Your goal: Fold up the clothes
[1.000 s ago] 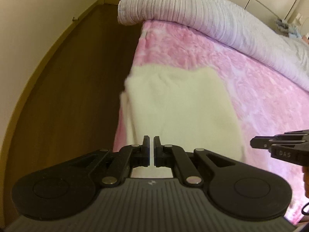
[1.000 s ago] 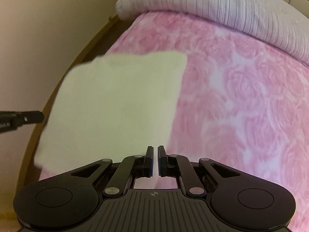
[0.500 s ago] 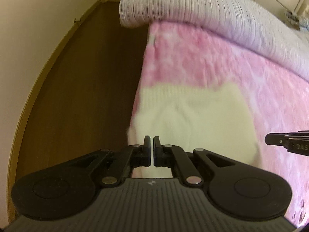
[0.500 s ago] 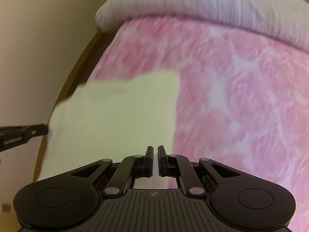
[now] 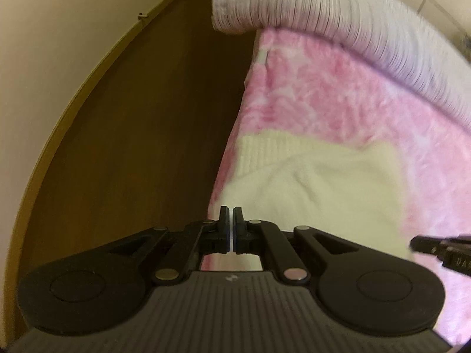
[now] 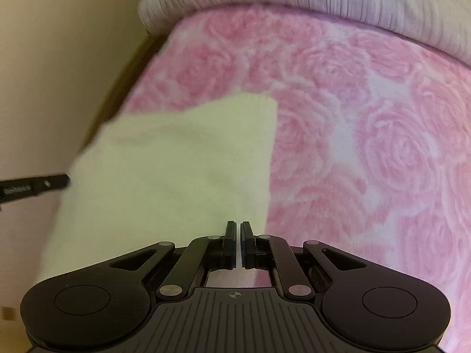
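Note:
A cream knitted garment (image 5: 323, 191) lies spread on the pink rose blanket (image 5: 323, 103) beside the bed's left edge, its ribbed hem (image 5: 256, 153) at the far side. My left gripper (image 5: 230, 211) is shut at the garment's near left corner, the cloth running out from its tips. In the right wrist view the same garment (image 6: 176, 170) stretches forward and left from my right gripper (image 6: 238, 226), which is shut at its near right corner. The pinch itself is hidden behind the fingers. Each gripper's tip shows in the other view: the right gripper (image 5: 435, 248), the left gripper (image 6: 35, 188).
A striped grey-white duvet (image 5: 323, 8) is rolled along the far side of the blanket (image 6: 368, 147). Dark wooden floor (image 5: 147, 117) drops away left of the bed, with a pale wall (image 5: 59, 29) beyond it.
The garment was stretched in the air past the bed's edge. Its far end now rests on the blanket as both grippers shifted across and lower. Both stayed shut.

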